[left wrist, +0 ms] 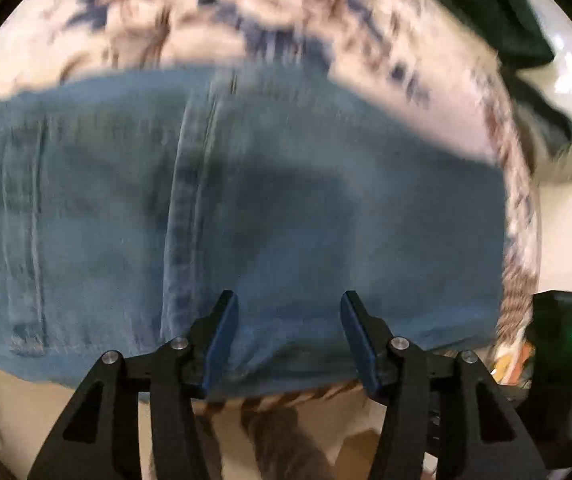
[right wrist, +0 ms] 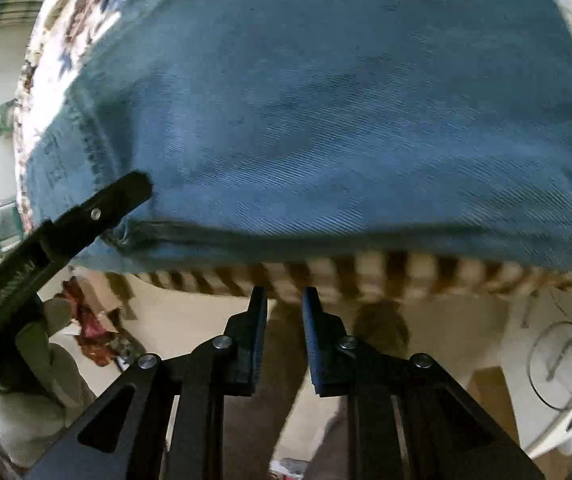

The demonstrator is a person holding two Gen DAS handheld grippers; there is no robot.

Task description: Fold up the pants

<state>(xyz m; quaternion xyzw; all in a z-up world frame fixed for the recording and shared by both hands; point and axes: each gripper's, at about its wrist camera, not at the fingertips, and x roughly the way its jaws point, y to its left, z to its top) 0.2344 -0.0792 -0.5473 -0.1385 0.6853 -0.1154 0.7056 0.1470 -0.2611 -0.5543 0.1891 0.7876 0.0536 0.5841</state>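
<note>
Blue denim pants (left wrist: pixel 246 208) lie folded flat on a table covered by a floral cloth (left wrist: pixel 385 40). A seam runs down the left middle of the pants. My left gripper (left wrist: pixel 289 300) is open and empty, its jaws wide apart just above the near edge of the pants. In the right wrist view the same pants (right wrist: pixel 325 120) fill the upper frame. My right gripper (right wrist: pixel 284 294) is open a little and empty, just off the near table edge, below the pants. The left gripper's finger (right wrist: pixel 118 200) shows at the left, over the pants' near corner.
A dark green garment (left wrist: pixel 517 20) lies on the floor beyond the table's far right. A black device with a green light (left wrist: pixel 561 332) sits at the right. The cloth's striped hem (right wrist: pixel 365 272) hangs at the near edge. Clutter (right wrist: pixel 94 332) and cables (right wrist: pixel 557 364) lie on the floor.
</note>
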